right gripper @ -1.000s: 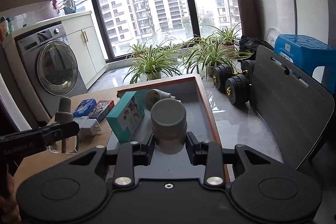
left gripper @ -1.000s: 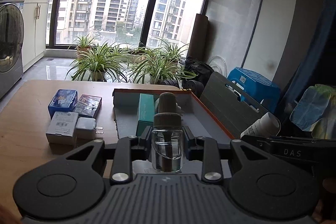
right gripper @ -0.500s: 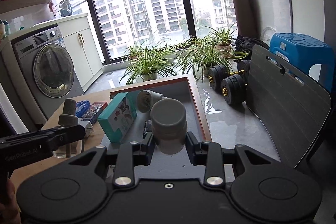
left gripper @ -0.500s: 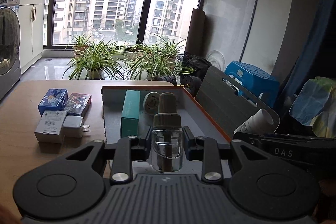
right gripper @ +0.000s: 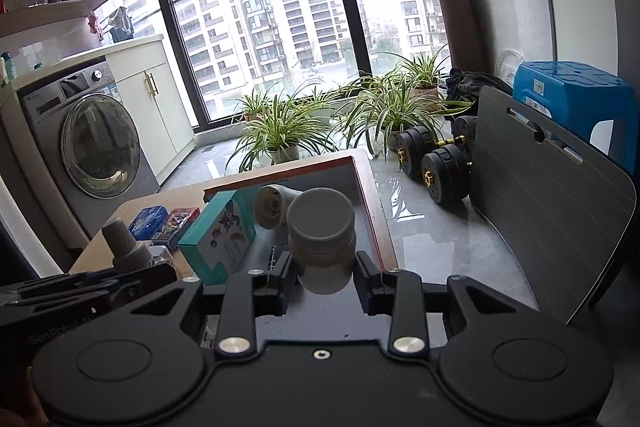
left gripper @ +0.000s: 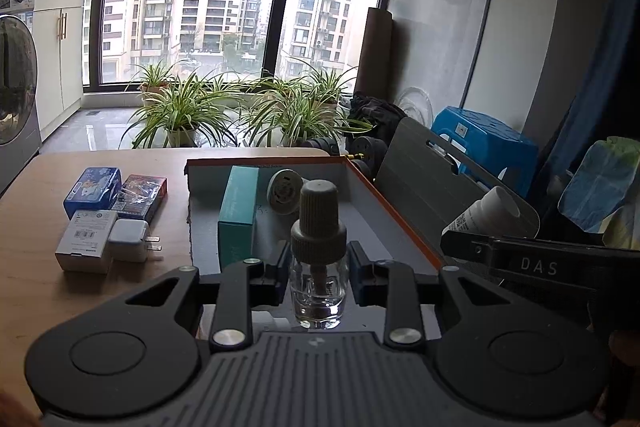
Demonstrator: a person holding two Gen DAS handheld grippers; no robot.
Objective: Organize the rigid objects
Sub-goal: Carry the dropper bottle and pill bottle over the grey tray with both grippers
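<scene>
Gripping a small clear glass dropper bottle between the pads of the left tongs, upright, ribbed grey rubber cap on top, over the near end of the tray. Clamped in the right tongs: a white plastic jar, round, with a flat matte grey lid, also held upright above the tray's near end. Both pairs closed on their loads, pads pressed to the sides.

Shallow rectangular tray with grey felt-like floor and orange rim, sitting at the right edge of the wooden desk. Inside it: teal cardboard box standing on its long edge along the left wall, and a white rounded plastic gadget with a perforated round face lying toward the far end, just beside the box.

Left of the tray on bare smooth wood: blue tin box and red printed card box side by side, touching; nearer, a white carton with a white glossy plug adapter against it, two metal prongs pointing toward the tray.

Off the desk's right edge: grey ribbed folding board standing on edge on the floor.
</scene>
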